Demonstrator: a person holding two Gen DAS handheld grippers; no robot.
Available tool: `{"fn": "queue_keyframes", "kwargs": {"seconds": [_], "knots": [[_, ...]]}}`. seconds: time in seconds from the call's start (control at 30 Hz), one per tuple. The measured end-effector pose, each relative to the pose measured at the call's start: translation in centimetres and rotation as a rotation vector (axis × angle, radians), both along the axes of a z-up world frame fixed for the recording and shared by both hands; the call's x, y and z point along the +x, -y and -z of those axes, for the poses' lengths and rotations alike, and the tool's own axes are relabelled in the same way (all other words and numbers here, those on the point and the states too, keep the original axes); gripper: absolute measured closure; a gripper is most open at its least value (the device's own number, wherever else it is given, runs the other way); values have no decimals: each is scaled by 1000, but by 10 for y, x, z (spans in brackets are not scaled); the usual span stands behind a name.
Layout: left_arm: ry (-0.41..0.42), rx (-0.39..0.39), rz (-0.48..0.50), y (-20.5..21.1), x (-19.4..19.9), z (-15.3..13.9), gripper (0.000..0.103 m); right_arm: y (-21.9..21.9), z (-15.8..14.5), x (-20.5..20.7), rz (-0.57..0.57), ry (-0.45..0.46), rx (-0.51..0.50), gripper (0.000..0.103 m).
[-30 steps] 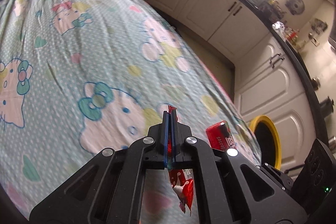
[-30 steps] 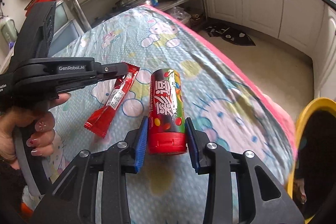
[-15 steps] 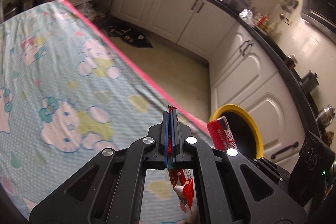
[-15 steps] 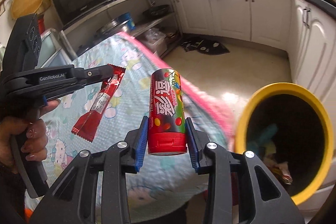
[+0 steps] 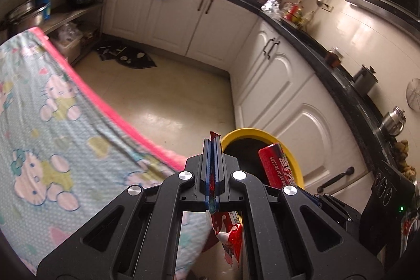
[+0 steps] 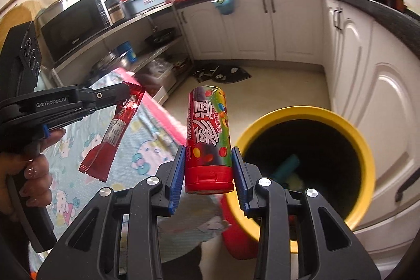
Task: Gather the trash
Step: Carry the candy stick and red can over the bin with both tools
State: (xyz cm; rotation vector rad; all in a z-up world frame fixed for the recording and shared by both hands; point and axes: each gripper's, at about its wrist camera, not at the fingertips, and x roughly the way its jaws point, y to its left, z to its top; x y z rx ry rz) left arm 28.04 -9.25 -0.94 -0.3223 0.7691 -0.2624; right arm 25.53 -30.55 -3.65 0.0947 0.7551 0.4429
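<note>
White kitchen cabinets and a dark counter surround a pale tiled floor, and a table with a cartoon-cat cloth (image 6: pixel 147 148) fills the left side of both views. Beside the table corner stands the yellow-rimmed bin (image 6: pixel 365 156), already holding some rubbish.

Right gripper (image 6: pixel 208 172) is closed on a red candy tube (image 6: pixel 207 135), held near its cap with the long axis pointing forward, away from the tongs. Left gripper (image 5: pixel 213 156) is closed flat on a red snack wrapper (image 6: pixel 113 133); it pinches the top end, and the rest hangs down freely.

What matters for the coming move is where the bin opening lies: from the right gripper it is just to the right and lower, so the tube is not yet over the mouth. The wrapper is farther away, over the cloth. I judge the right hand is nearer and could drop first, after a small shift to the right.
</note>
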Motion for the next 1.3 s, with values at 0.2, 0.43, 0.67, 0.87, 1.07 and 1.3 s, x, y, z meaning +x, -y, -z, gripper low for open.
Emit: {"fn": "queue_keyframes", "kwargs": {"seconds": [0.2, 0.43, 0.67, 0.87, 1.07, 1.3], "knots": [[25, 6, 50, 32, 5, -6, 103, 29, -3, 0, 68, 17, 1, 70], [50, 12, 81, 61, 11, -8, 103, 59, -1, -3, 143, 24, 9, 70], [58, 18, 120, 88, 18, -2, 103, 80, 5, -2, 203, 16, 7, 70], [59, 25, 146, 105, 24, 4, 103, 93, 15, 2, 239, -4, 6, 70], [57, 38, 162, 116, 30, 13, 103, 101, 26, 7, 267, -28, 5, 70], [33, 60, 185, 125, 39, 27, 103, 102, 41, 18, 278, -65, -13, 70]]}}
